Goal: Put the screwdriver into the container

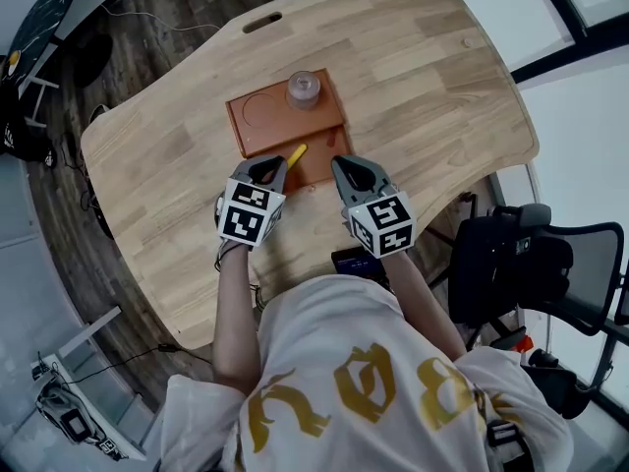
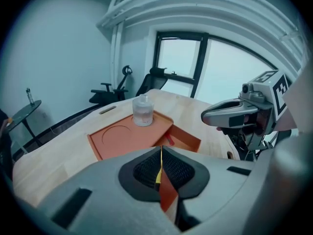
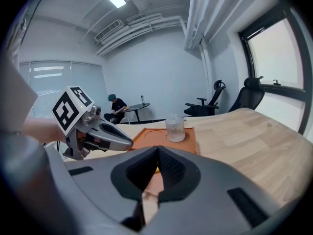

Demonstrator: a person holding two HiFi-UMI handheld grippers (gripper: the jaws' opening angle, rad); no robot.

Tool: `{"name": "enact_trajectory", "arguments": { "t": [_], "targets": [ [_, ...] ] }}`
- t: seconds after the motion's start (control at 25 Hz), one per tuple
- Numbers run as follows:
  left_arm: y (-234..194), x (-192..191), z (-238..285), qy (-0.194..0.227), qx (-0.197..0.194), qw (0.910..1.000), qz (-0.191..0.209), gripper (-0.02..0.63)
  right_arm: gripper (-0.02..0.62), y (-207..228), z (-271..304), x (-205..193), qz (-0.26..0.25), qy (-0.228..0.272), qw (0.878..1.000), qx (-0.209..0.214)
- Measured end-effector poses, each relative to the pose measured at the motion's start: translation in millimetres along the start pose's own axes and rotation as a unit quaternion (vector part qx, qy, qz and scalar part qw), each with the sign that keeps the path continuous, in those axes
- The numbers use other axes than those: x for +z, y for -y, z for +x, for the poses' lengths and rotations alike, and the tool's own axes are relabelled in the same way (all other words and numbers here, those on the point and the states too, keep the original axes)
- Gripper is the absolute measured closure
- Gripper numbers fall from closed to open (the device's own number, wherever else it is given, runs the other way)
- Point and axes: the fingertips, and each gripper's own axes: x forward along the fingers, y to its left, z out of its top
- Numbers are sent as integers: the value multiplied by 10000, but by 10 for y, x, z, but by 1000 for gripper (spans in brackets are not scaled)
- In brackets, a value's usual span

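An orange container (image 1: 257,126) lies mid-table, with a round recess on its flat top and an open compartment (image 2: 188,140) on its near side. The yellow-handled screwdriver (image 1: 296,153) hangs over that compartment's left end. My left gripper (image 1: 278,165) is shut on it, and a thin yellow strip (image 2: 158,173) shows between the closed pads. My right gripper (image 1: 339,163) hovers at the compartment's right end, shut with nothing in it. It appears from the left gripper view as a grey beak (image 2: 230,114). The right gripper view looks past its closed jaws (image 3: 157,153) at the tray.
A clear lidded jar (image 1: 304,88) stands on the container's far right corner. A dark flat device (image 1: 356,261) lies at the table's near edge. An office chair (image 1: 531,264) stands to the right. A person (image 3: 117,109) sits at a distant table.
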Motion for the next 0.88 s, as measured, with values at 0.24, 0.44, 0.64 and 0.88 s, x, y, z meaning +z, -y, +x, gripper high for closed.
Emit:
{"name": "enact_trajectory", "arguments": {
  "t": [0.24,0.44,0.64,0.88],
  "targets": [
    [101,100,-368,558,151,9982,-138,594,584,-167,-338,187,-288,462,9984,-167],
    [230,156,-694,1254,145,9896,-687,595,584,-275,-568,236,-404,641,9967,-280],
    [277,285,-1112,2152,243,9725,-858,595,584,-417,-703,251,-511,748,9954,-306],
    [268,298,-1435,2545,706,9626,-599,595,584,-597,-782,239,-566,848,9943,-302]
  ]
}}
